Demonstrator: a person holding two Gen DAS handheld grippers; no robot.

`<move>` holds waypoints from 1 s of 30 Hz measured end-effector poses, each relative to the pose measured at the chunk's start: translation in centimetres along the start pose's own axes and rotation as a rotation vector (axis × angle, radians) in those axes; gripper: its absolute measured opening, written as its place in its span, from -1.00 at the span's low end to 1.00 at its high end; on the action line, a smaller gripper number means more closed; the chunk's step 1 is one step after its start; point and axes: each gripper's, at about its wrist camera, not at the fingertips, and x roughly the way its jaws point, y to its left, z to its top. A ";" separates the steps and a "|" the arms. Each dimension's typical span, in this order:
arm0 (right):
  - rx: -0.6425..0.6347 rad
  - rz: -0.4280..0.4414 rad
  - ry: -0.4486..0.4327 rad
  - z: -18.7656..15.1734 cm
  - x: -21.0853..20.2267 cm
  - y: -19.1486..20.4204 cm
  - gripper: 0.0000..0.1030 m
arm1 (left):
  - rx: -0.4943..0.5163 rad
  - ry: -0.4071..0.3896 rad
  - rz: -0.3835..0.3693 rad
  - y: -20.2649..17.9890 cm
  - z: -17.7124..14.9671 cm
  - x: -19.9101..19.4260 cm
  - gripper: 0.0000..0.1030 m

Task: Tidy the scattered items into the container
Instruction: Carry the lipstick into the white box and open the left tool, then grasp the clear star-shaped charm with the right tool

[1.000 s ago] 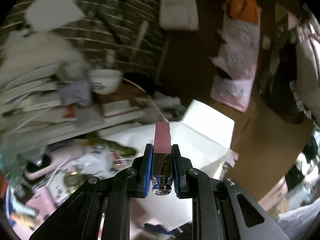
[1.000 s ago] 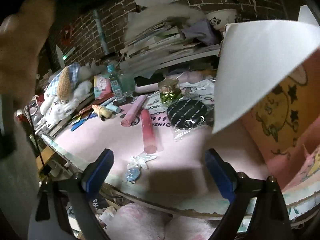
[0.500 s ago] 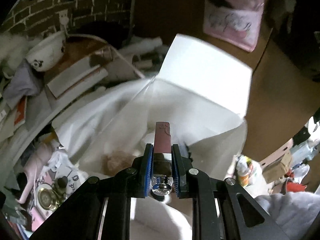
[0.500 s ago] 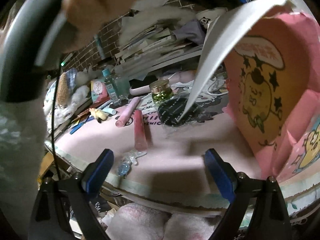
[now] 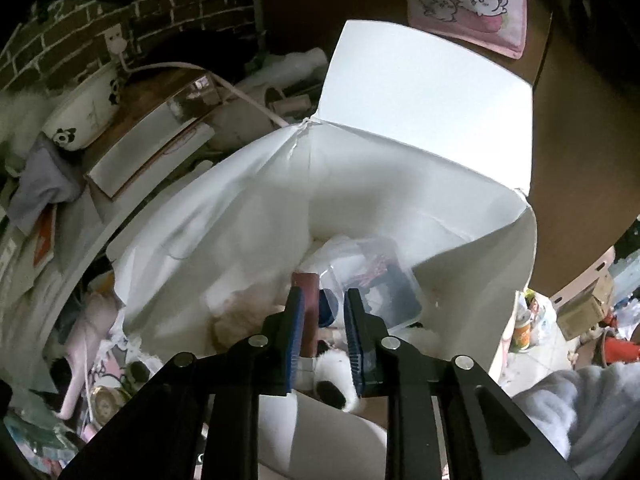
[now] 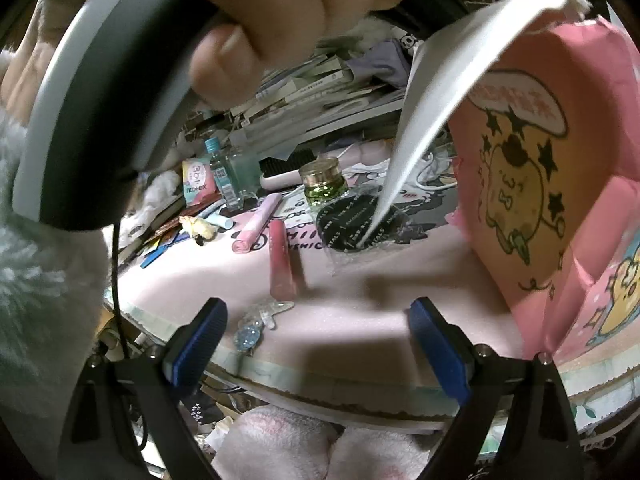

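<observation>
In the left wrist view my left gripper (image 5: 322, 296) hangs over the open white-lined box (image 5: 260, 220). Its jaws stand slightly apart. A dark pink tube (image 5: 306, 292) leans against the left finger, with a gap on its right side. Below lie a clear plastic case (image 5: 380, 280) and a black-and-white plush (image 5: 332, 376). In the right wrist view my right gripper (image 6: 318, 332) is wide open and holds nothing, above the near edge of the pink table mat (image 6: 360, 300). A pink tube (image 6: 280, 260) and a star-shaped clip (image 6: 260, 320) lie just ahead.
The box's pink cartoon wall (image 6: 540, 180) and white flap (image 6: 440, 80) rise at the right. A hand (image 6: 280, 12) grips the other gripper's handle overhead. A paler pink tube (image 6: 258, 222), green jar (image 6: 322, 184), black round packet (image 6: 352, 220) and clear bottle (image 6: 224, 176) lie beyond.
My left gripper moved down over the box and its jaws parted, freeing the dark pink tube. The right gripper stayed open and hardly moved; the hand came in closer above it.
</observation>
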 end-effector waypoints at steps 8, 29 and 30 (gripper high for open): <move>-0.013 -0.019 -0.003 -0.3 0.0 0.2 0.78 | -0.001 -0.164 0.000 0.4 -0.3 -3.9 0.43; -0.209 -0.075 -0.009 -2.0 1.5 4.5 -0.08 | -0.515 -0.548 0.645 7.8 -22.8 -11.7 0.65; -0.230 -0.088 -0.010 -2.2 1.7 4.9 -0.12 | -0.512 -0.539 0.647 7.7 -23.4 -11.3 0.65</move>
